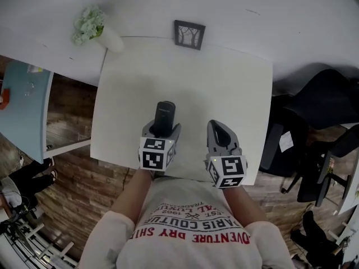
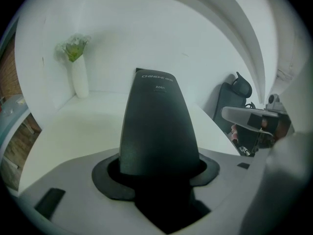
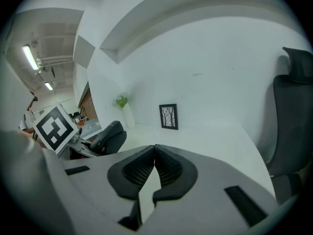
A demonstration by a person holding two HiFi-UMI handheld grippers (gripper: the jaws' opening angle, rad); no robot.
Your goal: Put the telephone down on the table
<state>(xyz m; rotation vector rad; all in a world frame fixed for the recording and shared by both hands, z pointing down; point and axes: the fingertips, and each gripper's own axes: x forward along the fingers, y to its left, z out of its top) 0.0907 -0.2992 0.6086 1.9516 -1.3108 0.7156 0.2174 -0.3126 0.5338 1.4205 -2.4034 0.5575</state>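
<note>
The telephone (image 1: 165,118) is a black cordless handset. My left gripper (image 1: 161,130) is shut on its lower end, over the near part of the white table (image 1: 224,83). In the left gripper view the telephone (image 2: 157,126) fills the middle, standing up out of the jaws, whose dark pads (image 2: 110,177) press on its sides. My right gripper (image 1: 220,132) hovers just right of it, shut and empty. In the right gripper view the gripper (image 3: 155,153) has its ribbed pads touching. I cannot tell whether the telephone touches the tabletop.
A white vase with pale green flowers (image 1: 92,27) and a small framed picture (image 1: 189,34) stand at the table's far edge against the wall. A black office chair (image 1: 325,100) is to the right. A blue-topped table (image 1: 22,105) stands at the left.
</note>
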